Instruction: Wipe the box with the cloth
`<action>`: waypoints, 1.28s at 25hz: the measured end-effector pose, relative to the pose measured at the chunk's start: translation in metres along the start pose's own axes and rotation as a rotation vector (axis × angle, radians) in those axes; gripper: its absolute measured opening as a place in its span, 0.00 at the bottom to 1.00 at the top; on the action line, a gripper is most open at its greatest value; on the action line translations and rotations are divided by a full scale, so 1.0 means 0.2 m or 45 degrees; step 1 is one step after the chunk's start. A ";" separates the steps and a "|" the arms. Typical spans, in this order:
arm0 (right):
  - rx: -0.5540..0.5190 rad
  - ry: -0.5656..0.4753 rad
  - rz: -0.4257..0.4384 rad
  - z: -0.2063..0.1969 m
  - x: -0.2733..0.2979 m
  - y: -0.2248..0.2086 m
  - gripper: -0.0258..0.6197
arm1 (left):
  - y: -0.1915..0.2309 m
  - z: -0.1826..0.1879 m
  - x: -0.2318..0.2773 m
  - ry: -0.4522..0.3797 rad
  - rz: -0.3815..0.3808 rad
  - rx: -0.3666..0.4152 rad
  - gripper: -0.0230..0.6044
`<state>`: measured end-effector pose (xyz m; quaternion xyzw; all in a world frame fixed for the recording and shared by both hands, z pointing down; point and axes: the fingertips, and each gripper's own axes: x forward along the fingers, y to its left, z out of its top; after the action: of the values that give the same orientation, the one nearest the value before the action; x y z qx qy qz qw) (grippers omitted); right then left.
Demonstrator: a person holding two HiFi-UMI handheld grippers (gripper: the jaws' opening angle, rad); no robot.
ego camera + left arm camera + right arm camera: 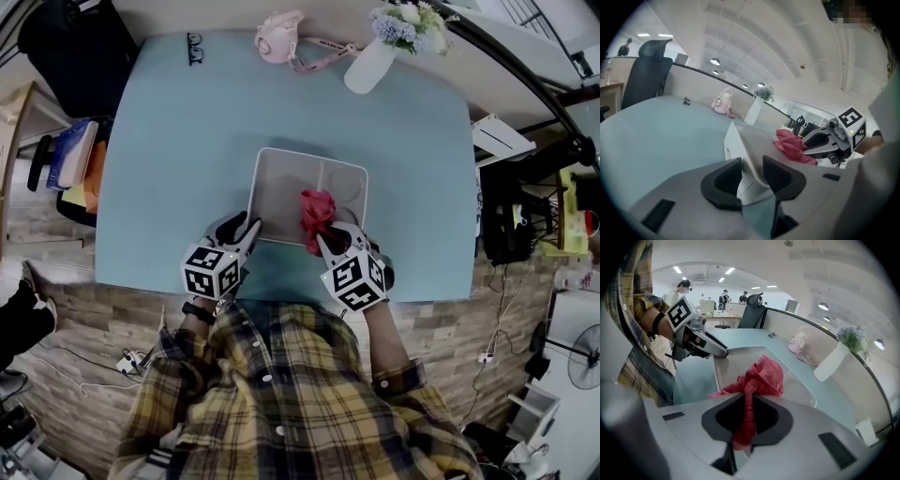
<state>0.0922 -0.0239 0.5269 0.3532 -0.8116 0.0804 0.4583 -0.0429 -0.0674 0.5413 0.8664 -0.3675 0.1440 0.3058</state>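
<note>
Wiping in hand: left gripper (247, 227) clamps near-left rim of box (281, 183), right gripper (328, 234) pinches cloth (316, 212) inside; next stroke should probably cover far side.

A pale blue table (169, 169) with rounded corners fills the middle of the head view. It stands on a floor (84, 319) laid in a brick-like pattern of grey and tan. At the upper left a black office chair (66, 42) sits by the table's corner, and below it are coloured folders (75, 155). Cables (131, 361) trail on the floor at lower left, and a white fan (583, 356) stands at the right edge. In the right gripper view a curved pale partition (780, 318) rims the table's far side. Ceiling lights (730, 270) glow at the upper left over a white open office.
</note>
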 end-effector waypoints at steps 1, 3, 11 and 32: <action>0.013 0.014 -0.008 -0.02 -0.01 -0.02 0.11 | 0.00 0.00 0.00 0.001 0.000 0.001 0.26; 0.032 0.048 -0.025 -0.08 -0.02 -0.05 0.11 | 0.00 0.00 0.00 0.001 -0.001 0.003 0.26; 0.101 0.121 -0.122 -0.26 -0.11 -0.17 0.11 | 0.00 0.00 0.00 0.007 -0.003 0.014 0.26; 0.272 0.245 -0.329 -0.54 -0.33 -0.33 0.11 | -0.01 0.01 0.00 0.009 0.061 0.135 0.26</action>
<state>0.2314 0.0097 0.5231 0.4918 -0.6987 0.1399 0.5003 -0.0413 -0.0683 0.5393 0.8718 -0.3790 0.1736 0.2574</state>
